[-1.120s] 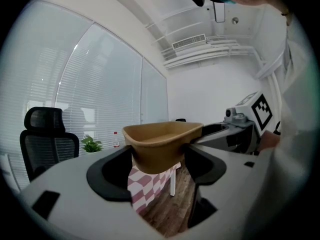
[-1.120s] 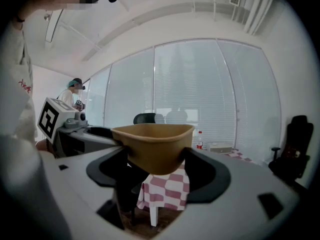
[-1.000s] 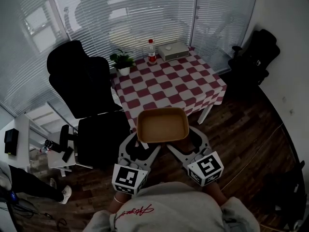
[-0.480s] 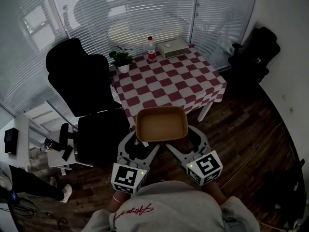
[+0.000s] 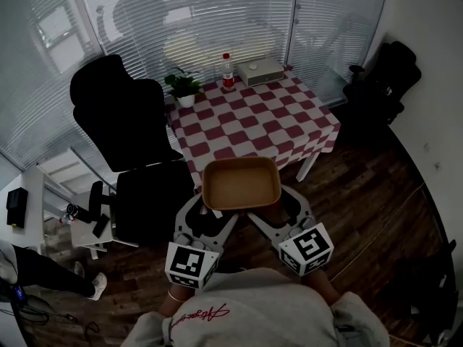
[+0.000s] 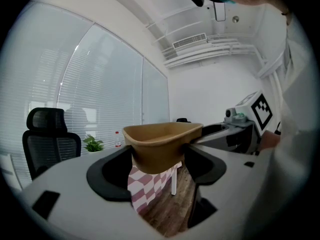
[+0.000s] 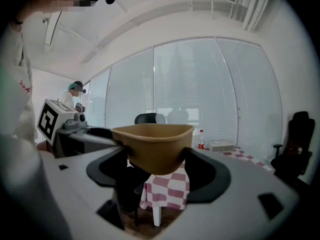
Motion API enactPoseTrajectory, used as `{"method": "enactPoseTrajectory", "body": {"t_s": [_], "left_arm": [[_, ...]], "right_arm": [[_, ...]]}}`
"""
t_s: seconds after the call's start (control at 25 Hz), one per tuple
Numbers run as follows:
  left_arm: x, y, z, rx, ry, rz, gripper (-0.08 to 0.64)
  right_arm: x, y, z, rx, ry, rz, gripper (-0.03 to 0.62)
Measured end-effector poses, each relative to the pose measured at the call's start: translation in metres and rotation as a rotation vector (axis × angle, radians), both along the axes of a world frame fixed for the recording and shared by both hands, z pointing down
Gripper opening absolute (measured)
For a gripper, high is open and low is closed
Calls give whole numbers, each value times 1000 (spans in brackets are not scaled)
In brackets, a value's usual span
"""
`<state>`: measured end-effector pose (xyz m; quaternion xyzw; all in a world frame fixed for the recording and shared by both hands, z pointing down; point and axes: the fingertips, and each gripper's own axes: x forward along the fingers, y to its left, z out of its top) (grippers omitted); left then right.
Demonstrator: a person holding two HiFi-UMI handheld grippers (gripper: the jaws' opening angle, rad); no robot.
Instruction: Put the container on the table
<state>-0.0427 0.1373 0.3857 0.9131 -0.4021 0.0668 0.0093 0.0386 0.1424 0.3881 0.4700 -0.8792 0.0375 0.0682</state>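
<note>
While the left gripper [image 5: 210,212] and right gripper [image 5: 279,210] each clamp a near corner of the tan container [image 5: 242,184], held over the floor [image 5: 365,215] short of the bench [image 5: 253,125], the carry likely needs advancing, then lowering.

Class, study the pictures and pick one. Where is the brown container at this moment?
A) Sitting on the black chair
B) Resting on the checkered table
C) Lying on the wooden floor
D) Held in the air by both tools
D: the left tool and the right tool each clamp a near corner of the container, which hangs in the air and does not rest on the checkered table.
</note>
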Motion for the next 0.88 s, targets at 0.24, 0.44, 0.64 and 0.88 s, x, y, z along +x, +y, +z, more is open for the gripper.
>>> {"method": "enactPoseTrajectory", "body": {"t_s": [0.24, 0.44, 0.64, 0.88], "left_arm": [[-2, 3, -1, -7, 8, -10, 333], [-4, 3, 0, -6, 9, -20, 333], [-6, 0, 2, -14, 2, -22, 331], [-2, -12, 1, -6, 7, -16, 333]], "right_arm": [[-2, 2, -1, -4, -12, -7, 351], [-4, 1, 2, -20, -21, -21, 351], [-6, -2, 2, 5, 3, -19, 351], [-1, -13, 0, 2, -11, -14, 351]]}}
